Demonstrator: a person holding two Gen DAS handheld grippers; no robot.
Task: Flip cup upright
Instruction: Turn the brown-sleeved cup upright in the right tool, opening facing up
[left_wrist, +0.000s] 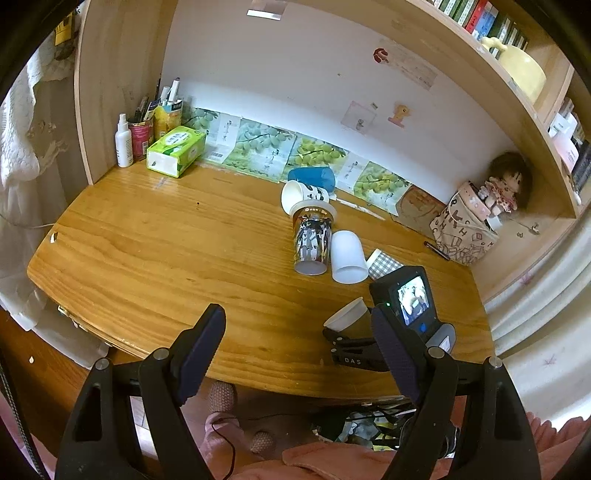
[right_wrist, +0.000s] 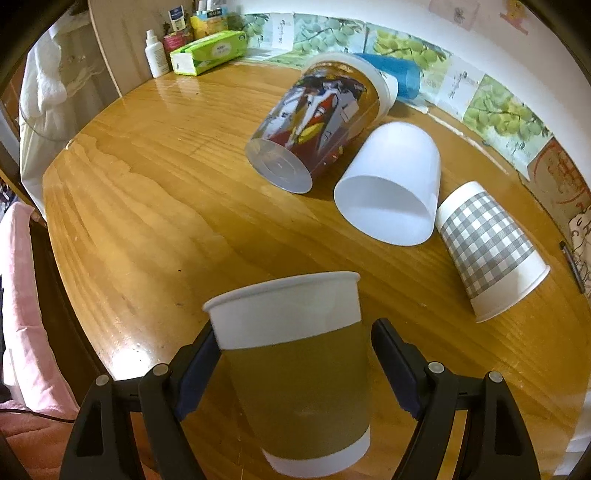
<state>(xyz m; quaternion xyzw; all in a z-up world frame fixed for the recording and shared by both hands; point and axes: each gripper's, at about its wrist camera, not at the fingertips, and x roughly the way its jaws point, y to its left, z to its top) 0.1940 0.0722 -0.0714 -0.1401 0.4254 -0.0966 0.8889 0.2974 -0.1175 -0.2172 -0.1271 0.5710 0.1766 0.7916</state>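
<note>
Right gripper (right_wrist: 291, 354) sat at the near edge of the wooden desk (right_wrist: 155, 206), with a paper cup (right_wrist: 295, 373) between its fingers; the cup was olive-banded, white at rim and base. The cup stood nearly upright, rim uppermost and tipped a little to the left. The left pad touched the cup wall; a narrow gap showed beside the right pad, so whether the grip was firm could not be told. In the left wrist view the same paper cup (left_wrist: 347, 317) appeared at the right, partly hidden behind the right gripper's body and its small screen. Left gripper (left_wrist: 299, 350) hung over the near desk edge, its fingers spread wide and nothing between them. Farther in on the desk lay a cluster of tipped cups: a printed cup (right_wrist: 317, 125) on its side with base toward the near side, a plain white cup (right_wrist: 395, 181) just right of it with mouth facing near, and a grey checked cup (right_wrist: 487, 251) farther right. A blue cup (right_wrist: 399, 77) lay behind them by the wall. A green tissue box (right_wrist: 210, 50) and a white spray bottle (right_wrist: 155, 55) stood at the far left.
</note>
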